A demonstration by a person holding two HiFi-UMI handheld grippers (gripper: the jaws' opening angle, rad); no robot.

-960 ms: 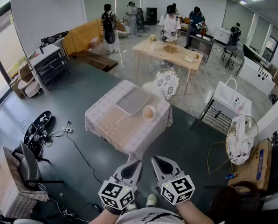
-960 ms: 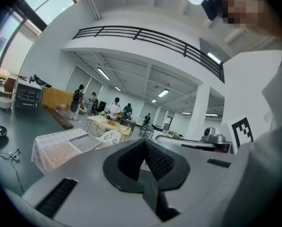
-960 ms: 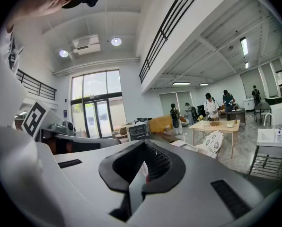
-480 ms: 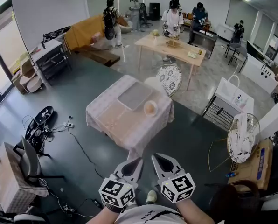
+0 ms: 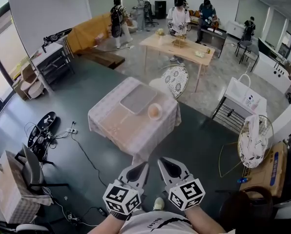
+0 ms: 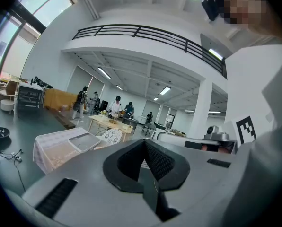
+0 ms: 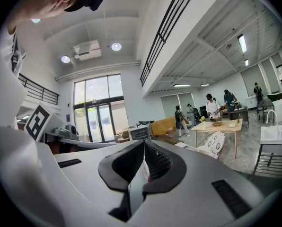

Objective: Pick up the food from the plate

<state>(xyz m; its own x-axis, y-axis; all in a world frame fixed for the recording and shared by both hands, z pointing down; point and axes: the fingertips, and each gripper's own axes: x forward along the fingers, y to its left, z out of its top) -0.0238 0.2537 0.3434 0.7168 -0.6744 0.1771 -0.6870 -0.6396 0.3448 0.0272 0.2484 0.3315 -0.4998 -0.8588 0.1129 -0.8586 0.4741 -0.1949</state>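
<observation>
A small plate [image 5: 155,111] with a pale orange piece of food sits at the right edge of a cloth-covered table [image 5: 117,130], next to a grey tray [image 5: 138,99]. The table is a few steps ahead across the dark floor. My left gripper [image 5: 140,168] and right gripper [image 5: 164,163] are held side by side close to my body, far short of the table. Both are shut with nothing between the jaws. In the left gripper view the left gripper [image 6: 145,161] points toward the table [image 6: 53,148] and tray [image 6: 86,142]. The right gripper [image 7: 142,167] shows closed jaws too.
A patterned round-backed chair [image 5: 175,83] stands behind the table. Cables [image 5: 79,147] run across the floor at the left, near an office chair [image 5: 31,175]. A wire rack [image 5: 236,108] stands at the right. Several people work around a wooden table [image 5: 177,48] at the back.
The head view has shifted slightly and the people at the back have moved about. Both grippers keep the same place and stay shut.
</observation>
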